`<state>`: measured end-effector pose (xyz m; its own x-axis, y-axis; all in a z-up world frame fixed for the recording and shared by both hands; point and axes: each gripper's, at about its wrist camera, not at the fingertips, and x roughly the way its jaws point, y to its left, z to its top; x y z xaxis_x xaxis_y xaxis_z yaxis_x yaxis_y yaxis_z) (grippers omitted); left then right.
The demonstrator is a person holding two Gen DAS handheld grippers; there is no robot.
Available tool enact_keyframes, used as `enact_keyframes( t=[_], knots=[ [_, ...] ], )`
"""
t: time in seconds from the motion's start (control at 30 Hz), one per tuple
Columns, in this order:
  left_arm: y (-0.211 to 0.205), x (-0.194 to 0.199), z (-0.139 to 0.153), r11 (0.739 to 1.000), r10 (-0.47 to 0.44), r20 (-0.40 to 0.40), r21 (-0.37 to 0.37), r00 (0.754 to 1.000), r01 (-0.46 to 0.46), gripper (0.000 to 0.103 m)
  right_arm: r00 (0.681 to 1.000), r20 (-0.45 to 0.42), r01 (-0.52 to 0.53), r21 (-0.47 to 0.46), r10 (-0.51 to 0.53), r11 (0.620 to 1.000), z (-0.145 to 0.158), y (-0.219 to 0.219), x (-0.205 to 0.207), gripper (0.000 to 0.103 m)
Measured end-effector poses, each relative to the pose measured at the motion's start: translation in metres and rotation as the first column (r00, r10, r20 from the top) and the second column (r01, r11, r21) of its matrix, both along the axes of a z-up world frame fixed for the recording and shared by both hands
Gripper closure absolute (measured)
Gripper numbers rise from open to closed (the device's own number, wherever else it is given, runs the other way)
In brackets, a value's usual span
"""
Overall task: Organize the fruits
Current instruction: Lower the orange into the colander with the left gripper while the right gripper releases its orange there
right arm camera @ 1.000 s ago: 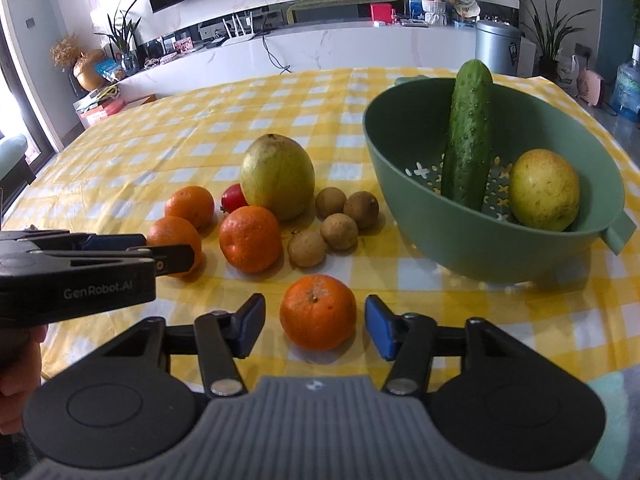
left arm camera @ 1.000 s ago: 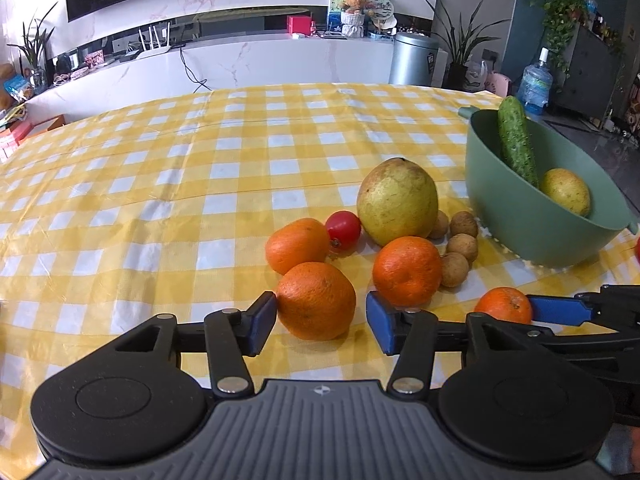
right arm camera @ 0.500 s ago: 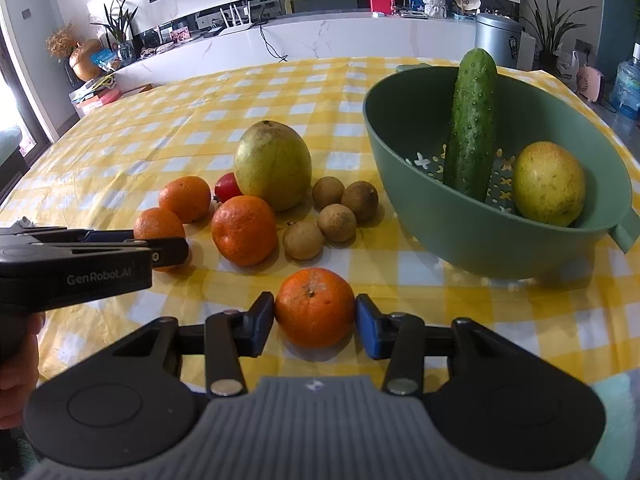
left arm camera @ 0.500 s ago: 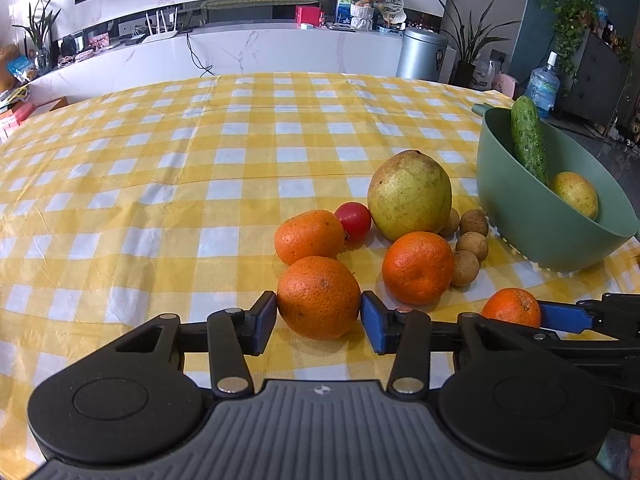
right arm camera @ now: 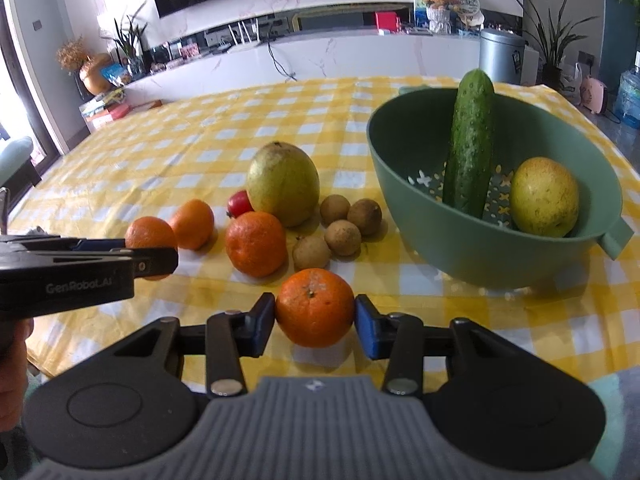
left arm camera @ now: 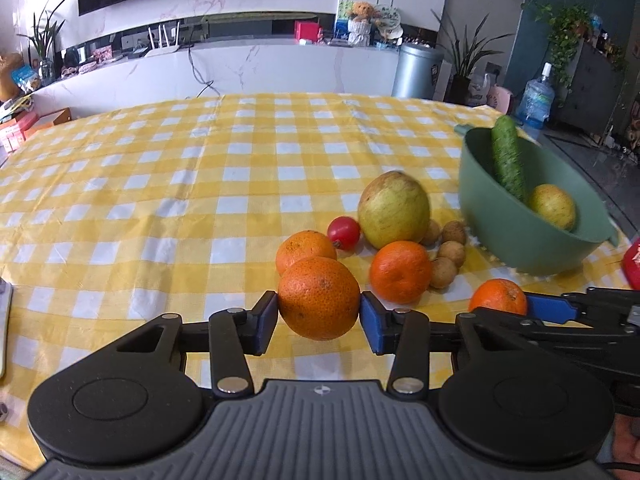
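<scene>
Bare tablecloth (left arm camera: 160,200) left of fruit

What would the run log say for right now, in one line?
left gripper: shut on left orange | right gripper: shut on right orange | green bowl: cucumber, yellow fruit

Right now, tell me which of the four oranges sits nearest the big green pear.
The loose orange directly in front of the big green pear, almost touching it. Two others are clamped in hand-held grippers; the fourth lies farther left, beyond the red fruit.
</scene>
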<state>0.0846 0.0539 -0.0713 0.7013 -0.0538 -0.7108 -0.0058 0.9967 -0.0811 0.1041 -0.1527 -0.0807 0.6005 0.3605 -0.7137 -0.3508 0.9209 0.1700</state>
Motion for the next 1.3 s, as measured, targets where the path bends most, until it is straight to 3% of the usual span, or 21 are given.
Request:
enact_keyframes(
  t=[0.53, 0.9, 1.1, 1.3],
  knots=[
    [-0.047, -0.019, 0.066, 0.995, -0.101, 0.09, 0.002, 0.991, 0.101, 0.053, 0.987, 0.163, -0.014, 0.051, 0.006, 0.999, 0.059, -0.033, -0.032, 0.062],
    [-0.096, 0.018, 0.104, 0.979, -0.201, 0.098, -0.016, 0.975, 0.204, 0.053, 0.962, 0.272, -0.01, -0.051, 0.024, 0.999, 0.107, -0.07, -0.015, 0.063],
    [-0.119, 0.046, 0.105, 0.968, -0.251, 0.082, 0.0, 0.965, 0.251, 0.053, 0.964, 0.263, -0.003, -0.132, 0.037, 0.991, 0.112, -0.089, 0.012, 0.063],
    [-0.138, 0.076, 0.093, 0.949, -0.316, 0.014, 0.016, 0.949, 0.315, 0.053, 0.978, 0.199, -0.018, -0.189, 0.056, 0.982, 0.103, -0.1, 0.045, 0.063]
  ],
)
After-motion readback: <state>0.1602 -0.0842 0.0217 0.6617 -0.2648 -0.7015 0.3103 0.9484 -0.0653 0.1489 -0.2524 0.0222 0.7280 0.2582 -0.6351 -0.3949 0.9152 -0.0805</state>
